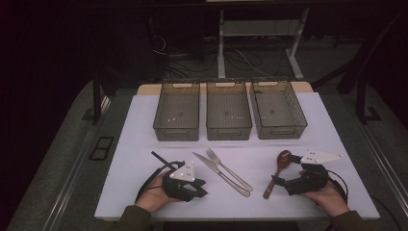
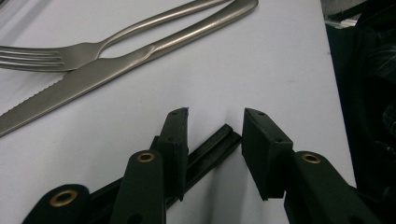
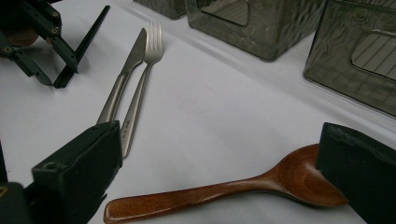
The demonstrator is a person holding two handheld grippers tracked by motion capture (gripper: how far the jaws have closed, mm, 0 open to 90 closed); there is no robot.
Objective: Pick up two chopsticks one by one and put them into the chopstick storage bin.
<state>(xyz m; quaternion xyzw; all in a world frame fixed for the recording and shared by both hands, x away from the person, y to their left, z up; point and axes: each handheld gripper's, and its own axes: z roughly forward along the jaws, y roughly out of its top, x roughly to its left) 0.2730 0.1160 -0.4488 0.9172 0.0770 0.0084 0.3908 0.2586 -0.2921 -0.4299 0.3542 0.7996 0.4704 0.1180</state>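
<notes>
Right gripper (image 3: 219, 172) gapes wide around the wooden spoon (image 3: 219, 189); left gripper (image 2: 215, 135) open, near table edge (image 2: 334, 93)

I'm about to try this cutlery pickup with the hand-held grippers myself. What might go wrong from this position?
The right gripper is open around the brown wooden spoon, whose handle is thin and rounded; closing there, it might twist or slip. The steel fork and steel knife lie touching, so grabbing one may drag the other. The left gripper has a black chopstick lying under its fingers, flat and hard to pinch.
</notes>
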